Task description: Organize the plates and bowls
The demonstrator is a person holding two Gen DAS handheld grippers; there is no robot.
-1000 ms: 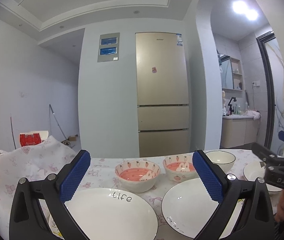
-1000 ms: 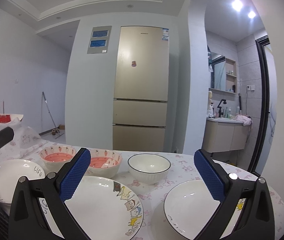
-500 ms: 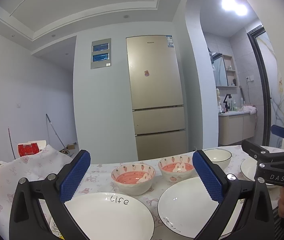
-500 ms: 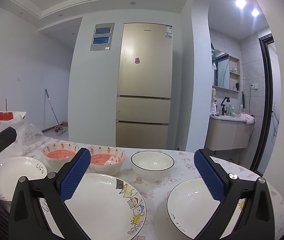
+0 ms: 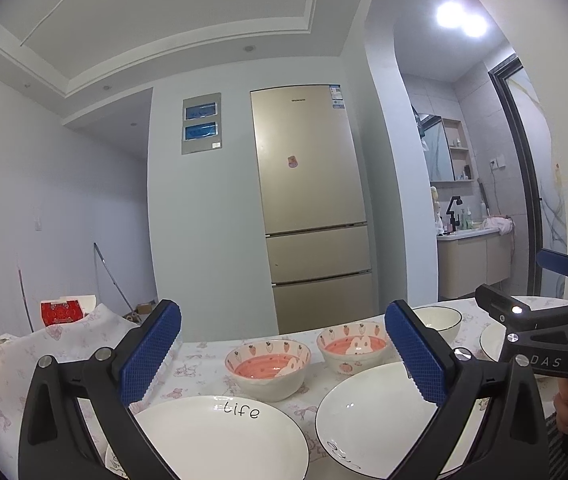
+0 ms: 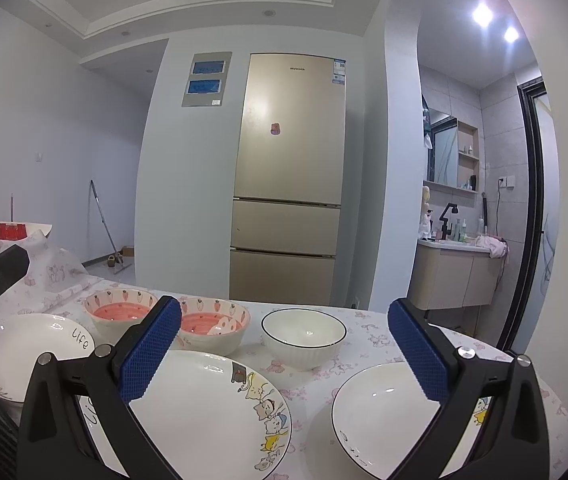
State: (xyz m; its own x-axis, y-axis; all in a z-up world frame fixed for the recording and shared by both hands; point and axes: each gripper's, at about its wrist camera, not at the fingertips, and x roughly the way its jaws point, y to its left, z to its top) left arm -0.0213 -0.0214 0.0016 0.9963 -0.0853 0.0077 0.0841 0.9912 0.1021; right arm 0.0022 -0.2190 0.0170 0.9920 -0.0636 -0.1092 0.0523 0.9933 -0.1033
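Observation:
In the left wrist view a white "Life" plate lies below my open, empty left gripper, with a second white plate to its right. Two pink strawberry bowls and a white bowl stand behind them. In the right wrist view my open, empty right gripper hovers over a cat-pattern plate and a white plate. The white bowl, both pink bowls and the "Life" plate also show there.
The table has a floral cloth. A gold fridge stands behind it. A bathroom vanity is at the right. Crumpled cloth and a red box sit at the far left.
Both grippers have tilted upward and dropped slightly, so the dishes sit lower in both views. Both stay open. No dish has moved.

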